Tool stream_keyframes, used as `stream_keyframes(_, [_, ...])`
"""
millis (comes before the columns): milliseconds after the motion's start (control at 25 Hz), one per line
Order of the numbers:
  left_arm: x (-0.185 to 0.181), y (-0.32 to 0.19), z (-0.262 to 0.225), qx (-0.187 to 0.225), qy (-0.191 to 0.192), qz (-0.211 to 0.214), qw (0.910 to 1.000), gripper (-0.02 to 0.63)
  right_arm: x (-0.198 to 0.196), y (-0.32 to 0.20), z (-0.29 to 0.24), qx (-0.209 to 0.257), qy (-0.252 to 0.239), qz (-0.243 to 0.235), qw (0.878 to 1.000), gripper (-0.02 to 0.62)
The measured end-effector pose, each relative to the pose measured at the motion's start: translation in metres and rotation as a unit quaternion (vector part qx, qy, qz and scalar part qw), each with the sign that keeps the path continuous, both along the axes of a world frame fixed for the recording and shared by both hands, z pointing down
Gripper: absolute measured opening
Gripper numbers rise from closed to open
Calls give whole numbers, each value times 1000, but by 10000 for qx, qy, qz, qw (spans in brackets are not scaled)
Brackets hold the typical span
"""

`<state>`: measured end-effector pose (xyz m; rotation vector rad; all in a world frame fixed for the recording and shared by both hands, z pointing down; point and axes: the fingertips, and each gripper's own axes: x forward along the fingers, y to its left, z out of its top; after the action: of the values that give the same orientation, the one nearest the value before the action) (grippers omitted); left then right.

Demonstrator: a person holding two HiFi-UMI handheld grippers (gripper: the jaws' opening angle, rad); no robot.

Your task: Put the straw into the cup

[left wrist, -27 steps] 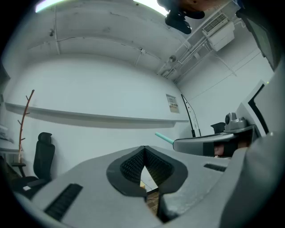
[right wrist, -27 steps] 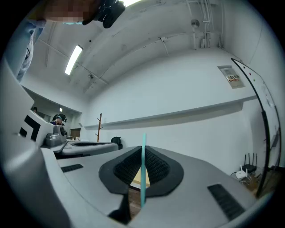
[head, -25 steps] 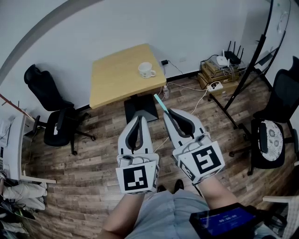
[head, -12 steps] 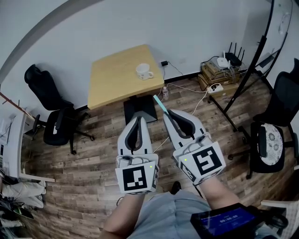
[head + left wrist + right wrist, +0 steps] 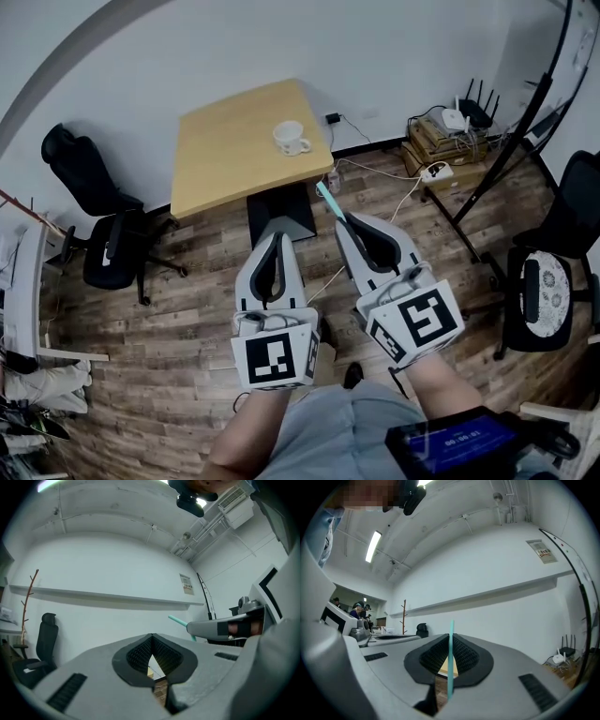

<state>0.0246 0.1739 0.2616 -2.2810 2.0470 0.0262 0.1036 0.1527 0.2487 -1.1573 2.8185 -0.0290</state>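
The right gripper [image 5: 345,223] is clamped on the teal straw [image 5: 328,200], whose free end pokes out past the jaw tips. The left gripper [image 5: 278,236] is closed on nothing. The white cup [image 5: 292,138] sits well ahead on the wooden table [image 5: 225,159]. The step in hand looks like the approach: bring the straw above the cup, tip its end down, and let go only inside the rim.
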Motion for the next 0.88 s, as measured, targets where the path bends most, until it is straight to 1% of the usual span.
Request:
stream_keyframes(160, [-15, -40, 19, -160, 77, 80, 9998, -2, -17, -36, 17, -157, 43, 41, 9999, 20])
stream_keyframes(320, [-37, -88, 27, -173, 112, 134, 9997, -2, -44, -79, 26, -209, 87, 9, 9997, 20])
stream_keyframes(440, [-55, -124, 22, -100, 174, 172, 9997, -2, -61, -114, 22, -183, 105, 47, 9998, 20])
stream_keyframes(600, [-74, -163, 9, 1, 85, 240, 9997, -2, -80, -154, 7, -77, 44, 108, 9999, 20])
stream_keyframes(760, [-88, -191, -6, 203, 74, 270, 9994, -2, -93, -179, -9, 134, 36, 153, 9998, 20])
stream_keyframes(880, [-92, -205, -12, 278, 71, 307, 9991, -2, -96, -191, -18, 240, 32, 192, 9995, 20])
